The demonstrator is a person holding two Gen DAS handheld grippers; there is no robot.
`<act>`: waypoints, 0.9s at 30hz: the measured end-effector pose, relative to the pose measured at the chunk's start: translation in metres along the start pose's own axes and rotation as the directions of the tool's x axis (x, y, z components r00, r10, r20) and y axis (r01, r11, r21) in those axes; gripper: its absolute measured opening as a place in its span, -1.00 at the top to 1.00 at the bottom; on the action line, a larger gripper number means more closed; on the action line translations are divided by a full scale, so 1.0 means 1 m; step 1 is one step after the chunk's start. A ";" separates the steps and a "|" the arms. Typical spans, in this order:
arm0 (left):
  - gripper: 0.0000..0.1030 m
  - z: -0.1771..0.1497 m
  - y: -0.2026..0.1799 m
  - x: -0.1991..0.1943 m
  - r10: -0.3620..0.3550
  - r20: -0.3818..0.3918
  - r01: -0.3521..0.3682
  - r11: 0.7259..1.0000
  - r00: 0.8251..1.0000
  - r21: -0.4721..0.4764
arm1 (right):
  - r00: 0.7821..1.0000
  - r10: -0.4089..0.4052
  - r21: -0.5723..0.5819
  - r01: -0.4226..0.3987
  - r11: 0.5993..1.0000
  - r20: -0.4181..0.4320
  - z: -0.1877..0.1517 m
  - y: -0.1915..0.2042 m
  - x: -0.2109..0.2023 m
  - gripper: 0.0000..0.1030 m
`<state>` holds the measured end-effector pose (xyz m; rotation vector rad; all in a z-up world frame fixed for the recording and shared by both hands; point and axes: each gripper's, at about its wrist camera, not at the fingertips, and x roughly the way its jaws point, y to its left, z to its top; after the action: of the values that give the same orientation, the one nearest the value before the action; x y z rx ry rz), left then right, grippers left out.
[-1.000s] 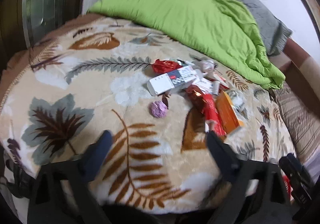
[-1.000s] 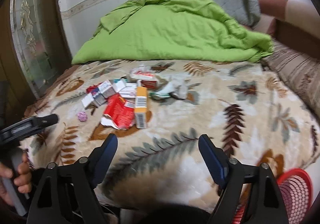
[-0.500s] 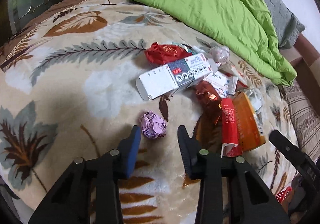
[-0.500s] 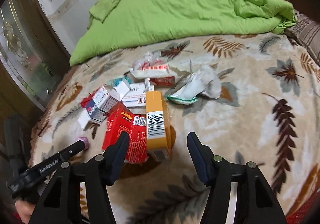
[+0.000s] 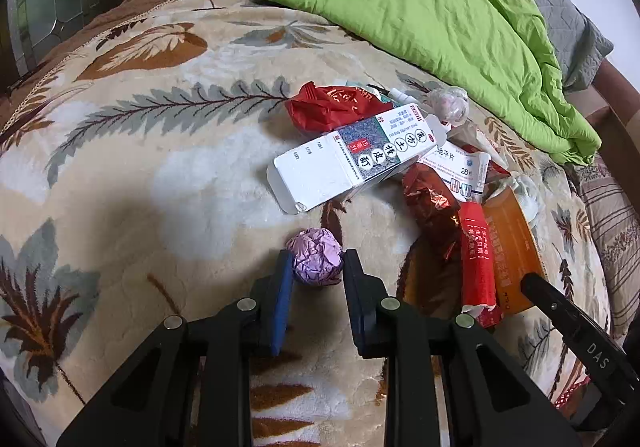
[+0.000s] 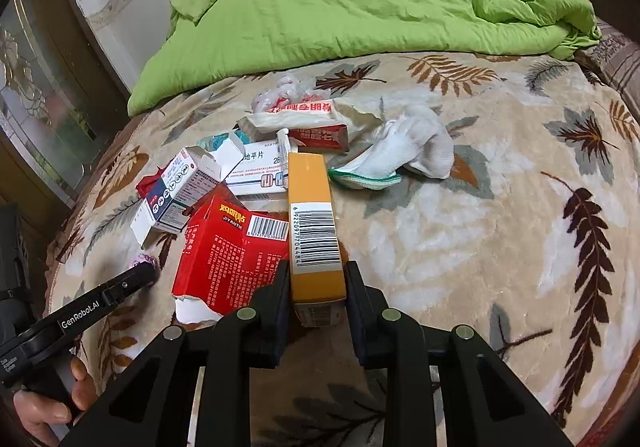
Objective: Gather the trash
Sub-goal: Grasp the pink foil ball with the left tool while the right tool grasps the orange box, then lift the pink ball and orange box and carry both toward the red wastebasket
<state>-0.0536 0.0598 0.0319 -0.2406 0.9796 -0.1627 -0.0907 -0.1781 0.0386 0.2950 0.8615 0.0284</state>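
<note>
A pile of trash lies on a leaf-patterned blanket (image 5: 120, 167). My left gripper (image 5: 316, 267) is shut on a crumpled purple paper ball (image 5: 316, 261), both pads touching its sides. My right gripper (image 6: 316, 275) is shut on the near end of an orange box with a barcode (image 6: 314, 223). Beside that box lie a torn red box (image 6: 228, 247), white medicine boxes (image 6: 176, 191) and a white cloth (image 6: 412, 151). In the left wrist view a white box (image 5: 352, 163), red wrappers (image 5: 332, 107) and the orange box (image 5: 512, 247) lie beyond the ball.
A green quilt (image 6: 360, 7) covers the far half of the bed. A grey pillow (image 5: 572, 31) lies behind it. A glass door (image 6: 36, 87) stands at the left. The left gripper's body and the hand holding it show at the lower left of the right wrist view (image 6: 80, 311).
Both grippers moved forward and down onto the bed and closed: the left onto the purple ball, the right onto the orange box.
</note>
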 end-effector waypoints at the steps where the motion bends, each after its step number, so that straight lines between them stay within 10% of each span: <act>1: 0.54 0.000 0.001 -0.001 -0.001 0.004 0.001 1.000 1.000 -0.001 | 1.000 0.002 0.001 -0.002 1.000 0.006 0.000 0.000 -0.002 0.47; 27: 0.54 -0.019 -0.046 -0.051 -0.085 0.239 0.030 0.975 0.967 0.222 | 0.976 0.054 -0.029 -0.049 0.998 0.209 -0.021 0.004 -0.066 0.50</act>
<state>-0.0981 0.0253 0.0751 -0.0854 0.6999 -0.2846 -0.1491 -0.1785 0.0754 0.2920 0.6432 0.0547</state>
